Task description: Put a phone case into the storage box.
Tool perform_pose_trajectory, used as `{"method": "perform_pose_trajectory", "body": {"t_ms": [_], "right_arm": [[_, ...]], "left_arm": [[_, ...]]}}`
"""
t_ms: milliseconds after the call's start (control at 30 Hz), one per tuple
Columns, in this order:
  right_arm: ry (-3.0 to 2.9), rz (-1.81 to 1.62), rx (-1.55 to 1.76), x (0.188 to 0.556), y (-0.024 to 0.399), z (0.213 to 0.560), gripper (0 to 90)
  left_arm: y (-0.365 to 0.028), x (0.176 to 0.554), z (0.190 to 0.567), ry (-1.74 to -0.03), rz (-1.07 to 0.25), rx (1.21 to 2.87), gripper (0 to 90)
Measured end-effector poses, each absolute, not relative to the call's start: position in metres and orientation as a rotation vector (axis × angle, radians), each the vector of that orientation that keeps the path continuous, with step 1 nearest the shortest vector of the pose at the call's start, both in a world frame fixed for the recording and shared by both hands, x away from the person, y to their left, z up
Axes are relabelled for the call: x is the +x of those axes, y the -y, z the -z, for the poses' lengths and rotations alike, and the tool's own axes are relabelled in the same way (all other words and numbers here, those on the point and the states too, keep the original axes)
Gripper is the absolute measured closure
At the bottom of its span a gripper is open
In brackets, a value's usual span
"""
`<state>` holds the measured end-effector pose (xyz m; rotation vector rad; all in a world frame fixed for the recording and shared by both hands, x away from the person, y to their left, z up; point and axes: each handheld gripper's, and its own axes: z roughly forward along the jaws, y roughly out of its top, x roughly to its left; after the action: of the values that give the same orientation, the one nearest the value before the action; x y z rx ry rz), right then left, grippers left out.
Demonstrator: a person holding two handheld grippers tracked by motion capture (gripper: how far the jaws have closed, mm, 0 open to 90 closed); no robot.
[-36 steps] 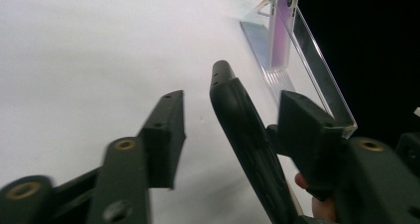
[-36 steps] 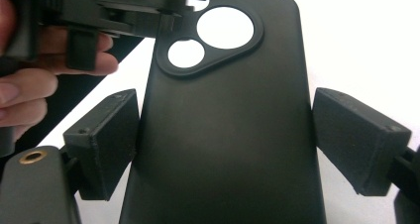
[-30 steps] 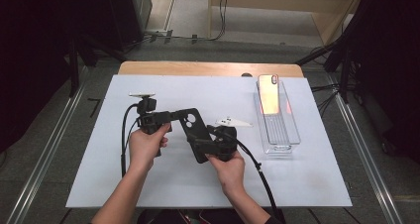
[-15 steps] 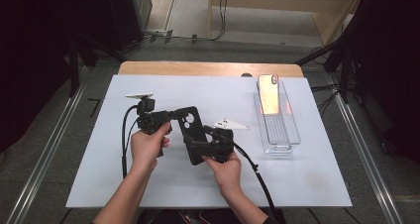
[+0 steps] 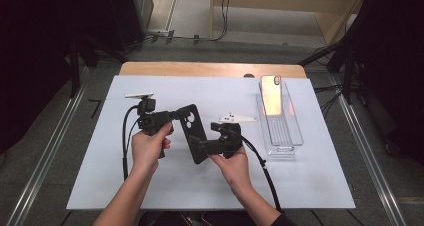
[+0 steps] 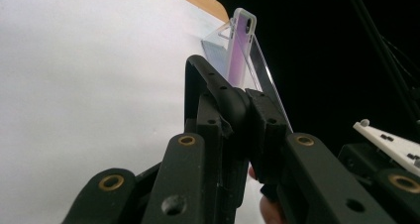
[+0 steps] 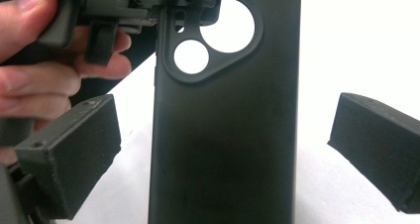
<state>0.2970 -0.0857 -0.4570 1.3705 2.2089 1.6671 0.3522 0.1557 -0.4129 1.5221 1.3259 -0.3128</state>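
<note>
2 grippers: left gripper (image 5: 176, 115) clamps black phone case (image 5: 192, 132); right gripper (image 7: 225, 149) just opened wide around it.

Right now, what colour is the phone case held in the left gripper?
Plain matte black; the phone case shows best in the right gripper view.

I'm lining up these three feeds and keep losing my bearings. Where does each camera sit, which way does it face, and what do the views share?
High view: above the person's side of the table, looking forward and down; both forearms, left gripper and right gripper show.
Left gripper view: on the left gripper, looking along its fingers clamped on the phone case toward the clear tray.
Right gripper view: on the right gripper, its fingers just opened either side of the case; the left hand shows.
Shared: all three show the case.
</note>
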Motion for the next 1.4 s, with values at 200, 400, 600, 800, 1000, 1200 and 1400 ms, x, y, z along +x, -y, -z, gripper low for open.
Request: {"method": "perform_pose_trajectory", "body": {"t_ms": [200,400,600,800,1000,1200,1400], "right_arm": [[-2.288,-1.606,1.376,0.301,0.097,0.453,0.0],[-2.316,-1.630,1.296,0.300,0.109,0.448,0.0],[-2.311,-1.619,1.266,0.298,0.120,0.446,0.0],[-2.290,-1.607,1.240,0.297,0.122,0.449,0.0],[-2.304,-1.609,1.207,0.297,0.123,0.450,0.0],[-2.352,-1.595,1.176,0.299,0.127,0.451,0.0],[-2.392,-1.596,1.117,0.300,0.126,0.447,0.0]], "left_arm": [[-0.154,0.350,0.411,-1.316,0.270,1.540,78.7],[-0.155,0.345,0.406,-1.271,0.152,1.543,78.6],[-0.151,0.338,0.403,-1.225,0.036,1.561,78.6],[-0.147,0.332,0.405,-1.164,-0.059,1.554,78.6],[-0.144,0.327,0.406,-1.075,-0.101,1.574,78.6],[-0.141,0.320,0.404,-0.999,-0.125,1.593,78.6],[-0.137,0.316,0.404,-0.960,-0.107,1.611,78.6]]}}
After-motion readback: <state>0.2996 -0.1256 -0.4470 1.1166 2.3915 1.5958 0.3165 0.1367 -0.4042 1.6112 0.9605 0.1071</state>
